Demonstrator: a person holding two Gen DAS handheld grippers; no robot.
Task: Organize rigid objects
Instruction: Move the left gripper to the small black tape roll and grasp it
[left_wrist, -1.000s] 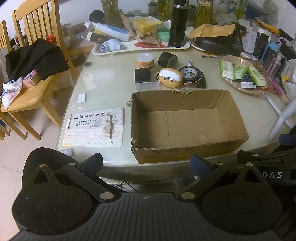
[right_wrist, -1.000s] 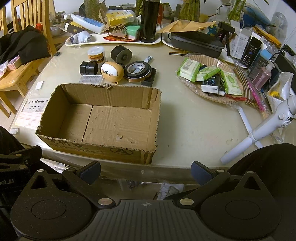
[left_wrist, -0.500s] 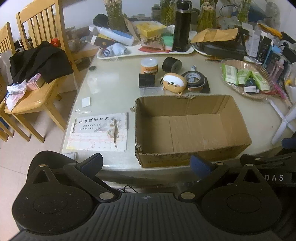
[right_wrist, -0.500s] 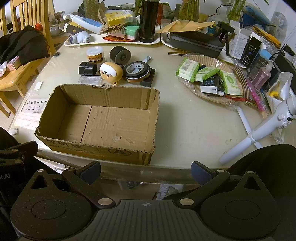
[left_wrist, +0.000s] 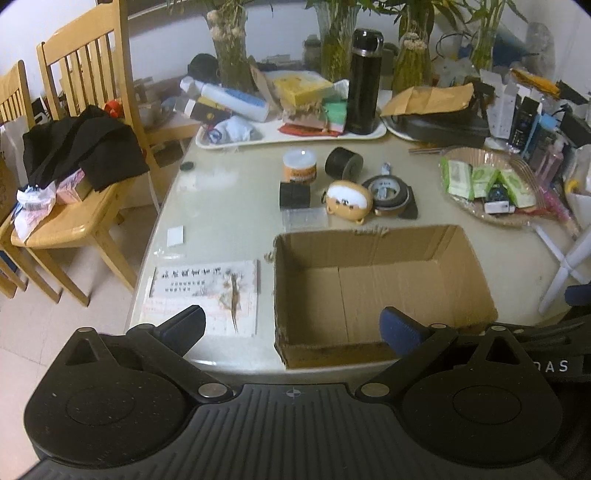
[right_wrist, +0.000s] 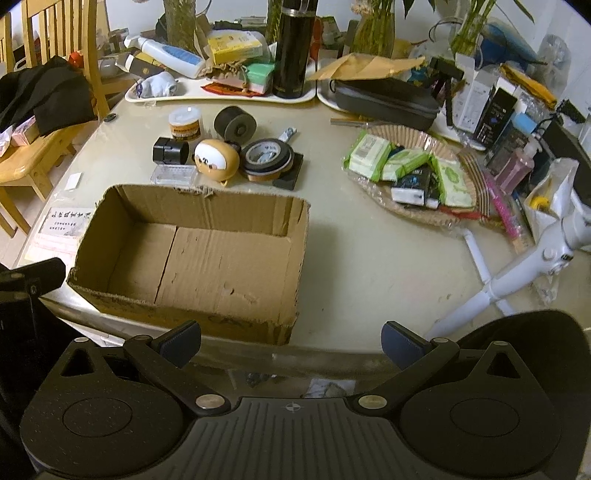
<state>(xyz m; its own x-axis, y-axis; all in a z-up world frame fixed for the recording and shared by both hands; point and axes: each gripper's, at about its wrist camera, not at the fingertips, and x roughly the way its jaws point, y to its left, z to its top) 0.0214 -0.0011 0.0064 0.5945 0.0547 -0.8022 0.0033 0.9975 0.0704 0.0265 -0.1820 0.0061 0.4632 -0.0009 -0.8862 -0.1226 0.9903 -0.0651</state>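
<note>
An empty open cardboard box sits at the table's near edge. Behind it lie a small jar with an orange label, a black roll, a black cylinder, a tan round toy with a face, tape rolls and a clear flat case. My left gripper hovers open at the box's near left corner. My right gripper is open just off the table edge, by the box's near right corner. Both hold nothing.
A white tray with a black flask and boxes lines the back. A basket of packets and a white tripod stand right. Papers lie left of the box. A wooden chair with clothes stands left.
Both grippers have risen and moved forward toward the table, the left one more, so the box and the objects behind it sit lower and closer in view. Nothing on the table moved.
</note>
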